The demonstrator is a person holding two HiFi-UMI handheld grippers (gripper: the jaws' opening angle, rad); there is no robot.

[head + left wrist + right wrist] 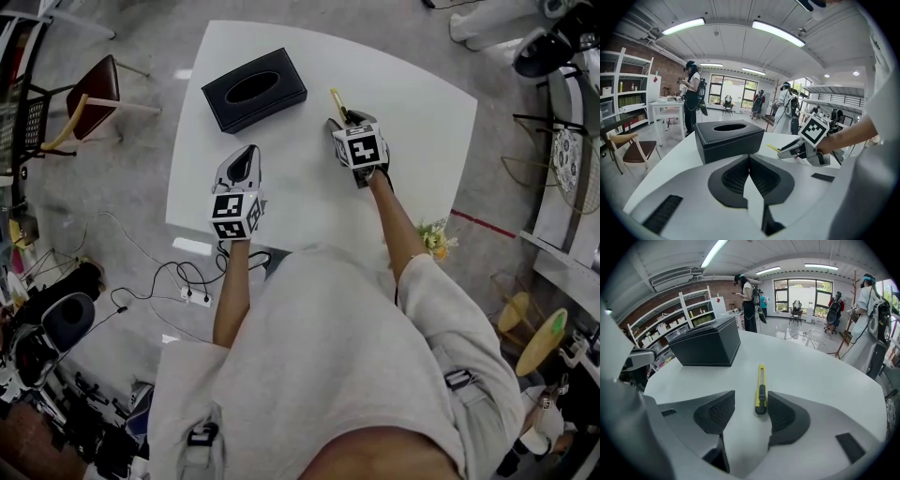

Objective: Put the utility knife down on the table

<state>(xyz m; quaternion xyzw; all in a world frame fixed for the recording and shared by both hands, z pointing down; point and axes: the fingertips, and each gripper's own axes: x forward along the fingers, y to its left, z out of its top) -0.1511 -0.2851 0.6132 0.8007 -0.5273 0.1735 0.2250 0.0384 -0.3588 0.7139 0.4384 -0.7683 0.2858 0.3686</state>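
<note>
My right claw [750, 413] is released, left claw [749, 176] clenched; knife [761, 390] lies on bench [811, 376], pointing 12 o'clock. Seems light, stiff: grip mid-handle.

The box [255, 89] sits on the table [281, 211], upper left of middle in the head view. The knife [337, 100] lies on the table right of the box, apart from it. Its near end is between the right gripper's [341, 124] jaws. The left gripper [246, 157] is below the box. A chair [97, 94] stands far left.
</note>
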